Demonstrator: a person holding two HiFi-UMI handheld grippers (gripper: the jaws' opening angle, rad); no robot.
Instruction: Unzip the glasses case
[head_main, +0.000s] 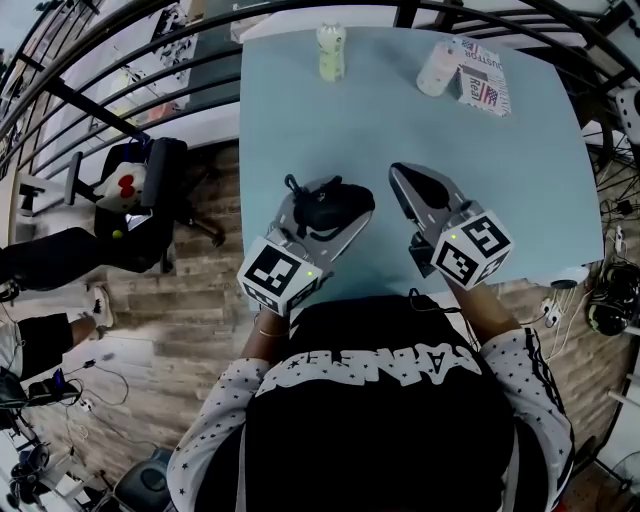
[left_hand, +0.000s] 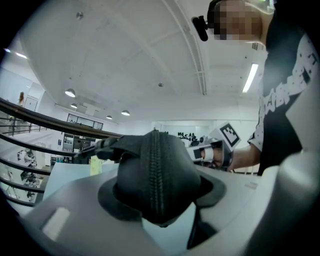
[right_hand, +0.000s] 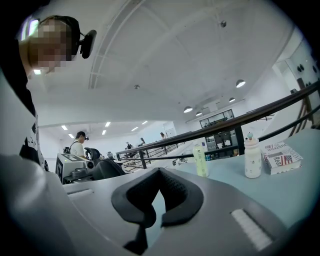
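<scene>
L gripper (head_main: 322, 212) w/ glasses case (left_hand: 156, 172)

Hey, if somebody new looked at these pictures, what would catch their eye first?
The black glasses case stands out, clamped in the left claw over the near part of the blue table. To its right, the right claw is shut and empty. A green bottle, a white bottle and a printed box stand at the table's far edge.

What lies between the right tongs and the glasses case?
Only a narrow strip of bare blue table. The head view shows it between the shut, empty right tongs and the glasses case.
</scene>
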